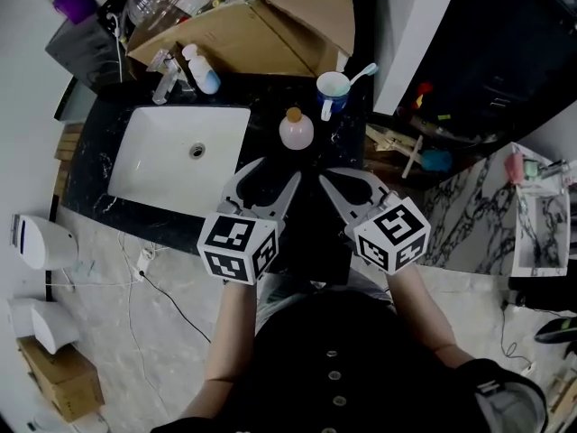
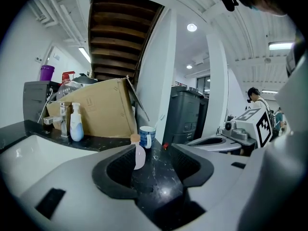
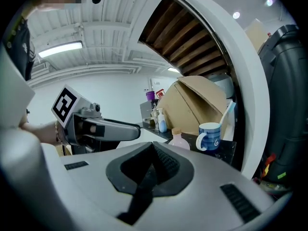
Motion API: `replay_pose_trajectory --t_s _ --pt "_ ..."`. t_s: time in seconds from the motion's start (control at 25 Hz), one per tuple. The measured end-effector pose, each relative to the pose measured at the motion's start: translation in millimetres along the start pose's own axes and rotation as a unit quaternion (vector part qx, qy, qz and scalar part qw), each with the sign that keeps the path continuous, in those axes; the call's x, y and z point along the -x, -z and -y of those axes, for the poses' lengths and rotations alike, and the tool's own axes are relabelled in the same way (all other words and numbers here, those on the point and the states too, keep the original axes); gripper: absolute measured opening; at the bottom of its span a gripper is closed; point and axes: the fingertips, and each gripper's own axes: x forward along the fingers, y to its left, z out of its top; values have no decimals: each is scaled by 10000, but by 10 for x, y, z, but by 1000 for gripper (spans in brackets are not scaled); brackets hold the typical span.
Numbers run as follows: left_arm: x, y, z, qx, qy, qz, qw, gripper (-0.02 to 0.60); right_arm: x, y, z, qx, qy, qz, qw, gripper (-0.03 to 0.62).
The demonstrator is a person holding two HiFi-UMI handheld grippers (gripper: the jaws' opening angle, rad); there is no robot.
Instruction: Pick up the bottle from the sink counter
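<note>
L gripper [image 1: 275, 175] is held w/ jaws apart, empty, short of pink bottle [image 1: 296, 129] standing untouched right of sink [image 1: 149, 165]; R gripper [image 1: 347, 184] is closed, empty. Pickup not yet started.

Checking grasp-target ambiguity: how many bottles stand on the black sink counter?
2. A pink corked bottle right of the basin, near the blue mug; a white pump bottle by the faucet behind the basin. The cardboard box may hide more.

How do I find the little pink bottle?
Find the white sink in the black counter. Just right of it stands a round pink bottle with a cork stopper. Unlike the blue mug and the tall pump bottle nearby, it is round and corked.
</note>
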Motion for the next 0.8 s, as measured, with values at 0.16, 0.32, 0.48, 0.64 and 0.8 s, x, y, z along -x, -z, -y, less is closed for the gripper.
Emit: replay_pose_trajectory --t_s 0.16,0.32,0.48,0.64,0.8 --pt "-122 -4 20 -50 123 -62 9999 244 50 11 82 -47 205 9 9998 5" --pt "-257 31 41 -92 324 -158 9993 253 85 40 195 -85 469 15 9989 5" --pt "-334 68 24 -114 538 -301 9980 258 92 68 283 -238 748 9 9969 5" --pt "-388 84 -35 -165 763 -393 9962 258 84 34 326 -374 1026 91 9940 5" --pt "-437 114 -121 -449 852 -556 9938 258 34 40 301 -386 1159 27 9925 5"
